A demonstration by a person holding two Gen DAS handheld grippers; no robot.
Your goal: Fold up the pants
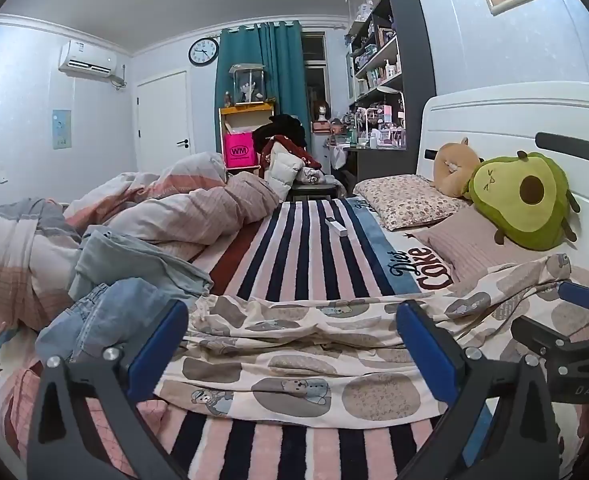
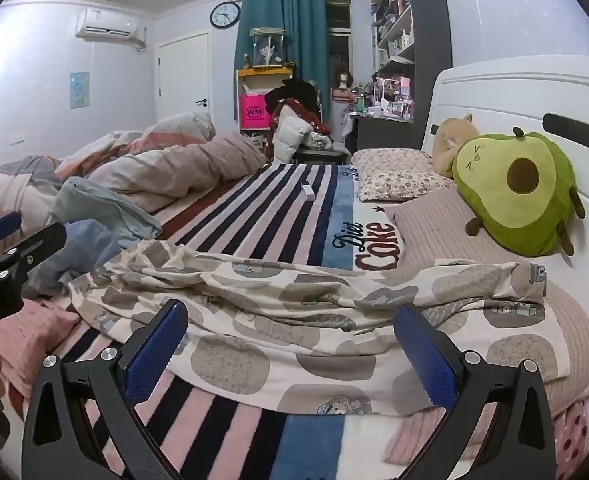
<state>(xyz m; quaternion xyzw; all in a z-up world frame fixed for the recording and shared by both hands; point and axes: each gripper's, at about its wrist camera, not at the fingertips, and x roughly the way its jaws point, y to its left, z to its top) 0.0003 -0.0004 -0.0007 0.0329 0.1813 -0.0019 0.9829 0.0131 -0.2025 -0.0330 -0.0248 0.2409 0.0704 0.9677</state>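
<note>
The pants (image 1: 294, 360) are cream with grey-brown blobs and small bear prints. They lie spread and wrinkled across the near part of the striped blanket (image 1: 302, 248); they also show in the right wrist view (image 2: 294, 320). My left gripper (image 1: 294, 344) is open and empty, its blue pads just above the pants' near edge. My right gripper (image 2: 290, 352) is open and empty, over the pants' near edge. The right gripper's body shows at the right of the left wrist view (image 1: 566, 344); the left gripper's body shows at the left of the right wrist view (image 2: 2, 272).
Blue jeans and pale blue cloth (image 1: 126, 280) lie piled left of the pants, beside a rumpled duvet (image 1: 174, 216). An avocado plush (image 2: 514, 192), pillows (image 2: 394, 178) and the white headboard are at right. A small white box (image 2: 307, 193) lies on the blanket.
</note>
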